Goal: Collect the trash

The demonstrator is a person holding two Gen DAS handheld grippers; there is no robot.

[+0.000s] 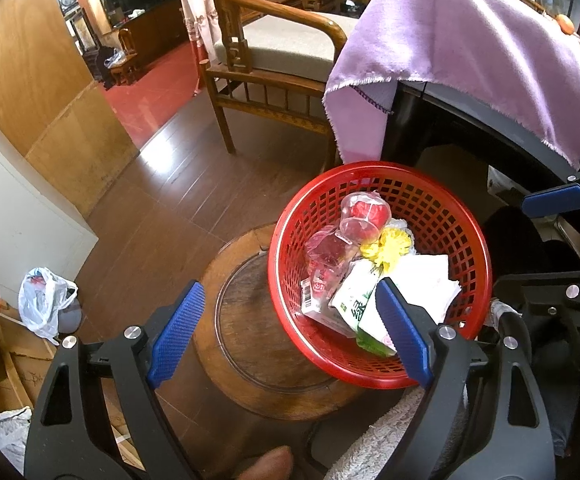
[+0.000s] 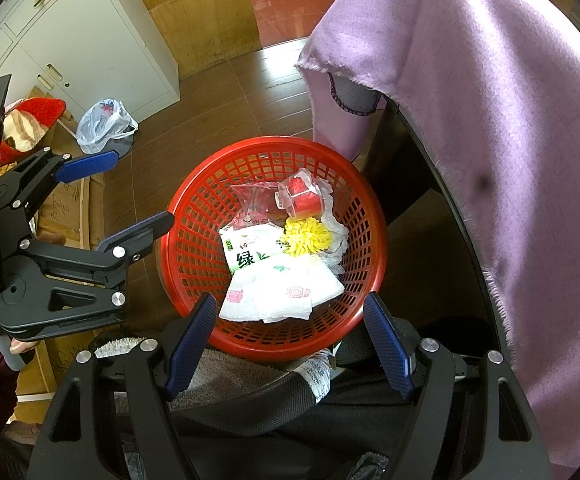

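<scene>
Overhanging the round wooden stool [image 1: 265,344], the loaded red basket [image 2: 193,256] could tip if nudged (both claws, left claw [image 1: 290,332] and right claw [image 2: 290,344], spread apart, holding nothing).

Red mesh basket [image 2: 193,256] (trash [image 2: 285,272] inside) atop stool [image 1: 245,320]

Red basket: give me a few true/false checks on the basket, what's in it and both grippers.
1. The red basket holds trash. True.
2. The left gripper grips the green carton. False: its jaws are open and hold nothing.
3. A yellow ruffled piece lies in the basket. True.
4. The basket stands on the floor. False: it rests on a round wooden stool.
5. The right gripper is shut. False: it is open and empty.
</scene>
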